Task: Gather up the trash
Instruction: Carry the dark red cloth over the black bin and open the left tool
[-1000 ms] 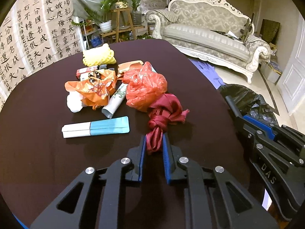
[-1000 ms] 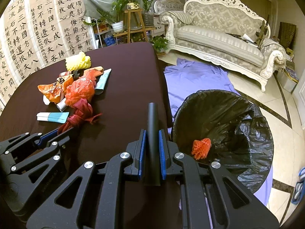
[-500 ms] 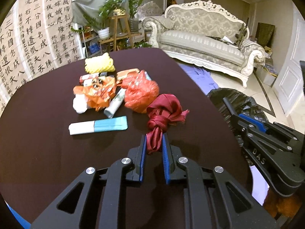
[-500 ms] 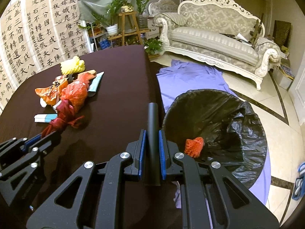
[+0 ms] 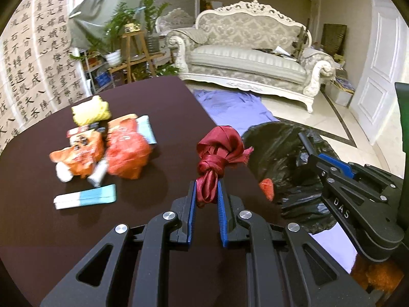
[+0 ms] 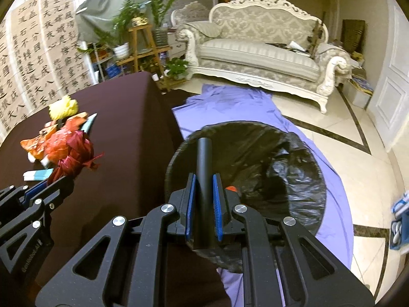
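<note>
My left gripper (image 5: 206, 190) is shut on a knotted dark red ribbon (image 5: 217, 153) and holds it above the table's right edge, next to the black-lined trash bin (image 5: 281, 153). The ribbon also shows in the right wrist view (image 6: 76, 153). My right gripper (image 6: 203, 192) is shut on a black tube (image 6: 203, 174) and holds it over the bin's near rim (image 6: 255, 158). An orange scrap (image 5: 265, 188) lies inside the bin. More trash stays on the dark table (image 5: 153, 107): a red crumpled bag (image 5: 126, 153), orange wrappers (image 5: 79, 153), a blue-white tube (image 5: 84, 199), a yellow sponge (image 5: 90, 110).
A purple cloth (image 6: 230, 107) lies on the floor under the bin. A white sofa (image 6: 260, 56) stands at the back, a plant stand (image 6: 138, 43) behind the table, a calligraphy wall (image 6: 38, 51) at left. A white door (image 6: 391, 89) is at right.
My left gripper lifted the red ribbon off the table and carried it right toward the bin. My right gripper moved with the black tube over the bin's rim.
</note>
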Demonstrator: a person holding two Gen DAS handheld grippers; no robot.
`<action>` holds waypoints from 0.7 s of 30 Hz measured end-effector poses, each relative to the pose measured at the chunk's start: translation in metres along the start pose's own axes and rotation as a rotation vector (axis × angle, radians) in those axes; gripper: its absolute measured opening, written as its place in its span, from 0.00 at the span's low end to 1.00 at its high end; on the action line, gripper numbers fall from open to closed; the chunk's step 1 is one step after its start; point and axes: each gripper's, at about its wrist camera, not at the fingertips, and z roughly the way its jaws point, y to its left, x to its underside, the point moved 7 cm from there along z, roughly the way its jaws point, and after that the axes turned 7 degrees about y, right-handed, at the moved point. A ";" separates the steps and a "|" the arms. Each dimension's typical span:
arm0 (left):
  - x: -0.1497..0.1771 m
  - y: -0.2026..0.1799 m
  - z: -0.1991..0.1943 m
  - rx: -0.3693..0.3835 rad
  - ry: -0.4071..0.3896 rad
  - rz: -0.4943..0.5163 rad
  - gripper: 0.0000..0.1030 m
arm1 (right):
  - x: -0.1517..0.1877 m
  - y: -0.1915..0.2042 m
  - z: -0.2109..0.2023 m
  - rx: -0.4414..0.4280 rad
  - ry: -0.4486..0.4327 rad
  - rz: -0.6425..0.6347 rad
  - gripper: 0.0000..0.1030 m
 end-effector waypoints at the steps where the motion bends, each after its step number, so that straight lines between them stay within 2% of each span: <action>1: -0.002 -0.003 0.002 0.005 0.004 0.006 0.16 | 0.000 -0.002 0.000 0.004 0.001 0.004 0.13; 9: -0.018 -0.039 0.020 0.025 0.007 0.067 0.16 | -0.004 -0.030 0.007 0.040 -0.001 0.046 0.13; 21: -0.034 -0.062 0.049 0.015 0.032 0.117 0.16 | -0.008 -0.057 0.023 0.060 0.010 0.091 0.13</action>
